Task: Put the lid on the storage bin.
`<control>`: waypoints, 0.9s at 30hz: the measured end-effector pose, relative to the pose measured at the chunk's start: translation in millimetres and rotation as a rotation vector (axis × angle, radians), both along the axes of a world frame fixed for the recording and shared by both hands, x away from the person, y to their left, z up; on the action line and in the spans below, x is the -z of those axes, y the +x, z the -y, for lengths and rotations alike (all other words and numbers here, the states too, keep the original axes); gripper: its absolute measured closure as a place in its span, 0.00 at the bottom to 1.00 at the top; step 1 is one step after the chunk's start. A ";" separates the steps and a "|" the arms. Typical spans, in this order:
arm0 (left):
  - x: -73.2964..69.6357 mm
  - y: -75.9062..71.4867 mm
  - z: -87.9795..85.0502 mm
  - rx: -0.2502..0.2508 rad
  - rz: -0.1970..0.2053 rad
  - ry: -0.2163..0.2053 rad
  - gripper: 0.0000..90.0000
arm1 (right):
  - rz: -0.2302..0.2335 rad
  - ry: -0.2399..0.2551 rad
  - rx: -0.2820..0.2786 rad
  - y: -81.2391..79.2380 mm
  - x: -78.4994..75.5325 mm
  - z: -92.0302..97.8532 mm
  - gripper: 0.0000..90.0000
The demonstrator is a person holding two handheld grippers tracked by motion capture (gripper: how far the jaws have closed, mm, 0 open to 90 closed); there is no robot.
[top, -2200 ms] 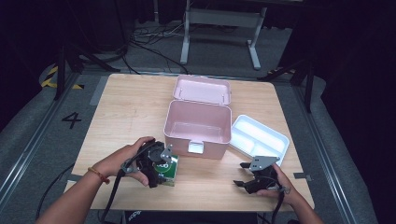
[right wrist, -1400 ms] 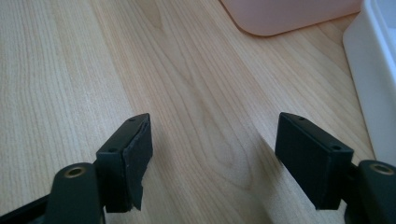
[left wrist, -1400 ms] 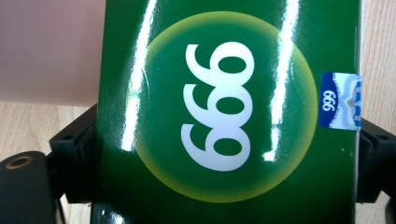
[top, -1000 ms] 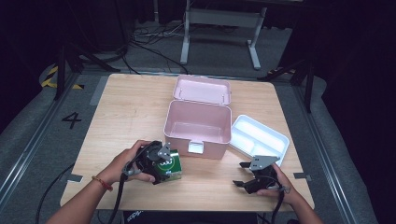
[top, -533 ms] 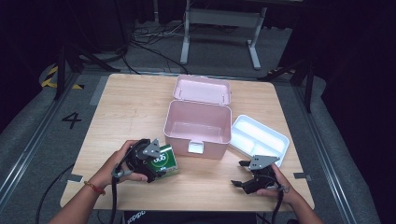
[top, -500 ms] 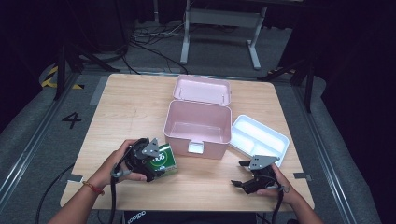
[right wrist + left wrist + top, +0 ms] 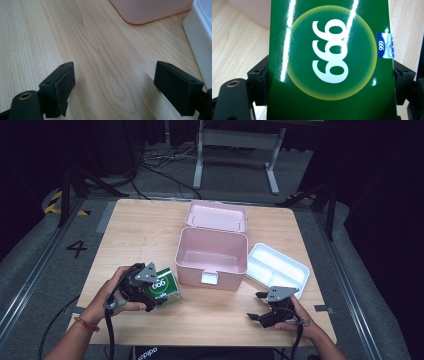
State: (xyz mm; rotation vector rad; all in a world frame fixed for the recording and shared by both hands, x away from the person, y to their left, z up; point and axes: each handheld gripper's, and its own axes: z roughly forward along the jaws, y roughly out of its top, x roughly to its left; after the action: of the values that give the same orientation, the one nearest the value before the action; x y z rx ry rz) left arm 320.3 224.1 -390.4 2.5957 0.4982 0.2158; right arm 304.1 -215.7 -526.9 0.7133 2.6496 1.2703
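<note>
the left gripper view showed white "999" print on the green box (image 7: 329, 60), too small to read from the high view. the left gripper (image 7: 150, 292) pinched that box (image 7: 165, 285) at about 8 o'clock from the pink case (image 7: 212, 255), seemingly just above the table (image 7: 140, 235). the right gripper (image 7: 115, 85) sat spread wide, holding nothing.

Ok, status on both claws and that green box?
Left claw shut on green box. Right claw open, empty. Pink case open, path clear.

Open tongs (image 7: 115, 87) over wooden table (image 7: 100, 50), near pink box (image 7: 150, 10).
</note>
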 end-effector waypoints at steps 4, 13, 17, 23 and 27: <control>-11.7 4.2 -6.0 -0.001 0.017 0.017 0.19 | 0.002 -0.001 -0.006 0.8 0.0 -0.2 0.19; -42.2 8.1 -14.8 -0.037 0.073 0.009 0.19 | 0.002 0.000 -0.007 0.9 0.1 -0.2 0.19; -49.4 13.7 -14.3 -0.046 0.083 0.010 0.19 | 0.002 0.001 -0.005 0.6 0.2 -0.4 0.19; -57.4 29.8 -19.3 -0.075 0.098 0.019 0.19 | 0.002 0.001 -0.005 0.7 0.2 -0.5 0.19; -60.2 40.1 -21.2 -0.070 0.093 0.034 0.19 | 0.001 0.001 -0.006 0.7 0.2 -0.6 0.19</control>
State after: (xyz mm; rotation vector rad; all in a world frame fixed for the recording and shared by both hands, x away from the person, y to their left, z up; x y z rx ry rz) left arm 360.5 245.4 -330.2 2.5891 0.5564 0.3693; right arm 304.8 -215.1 -527.0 0.7051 2.6521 1.2732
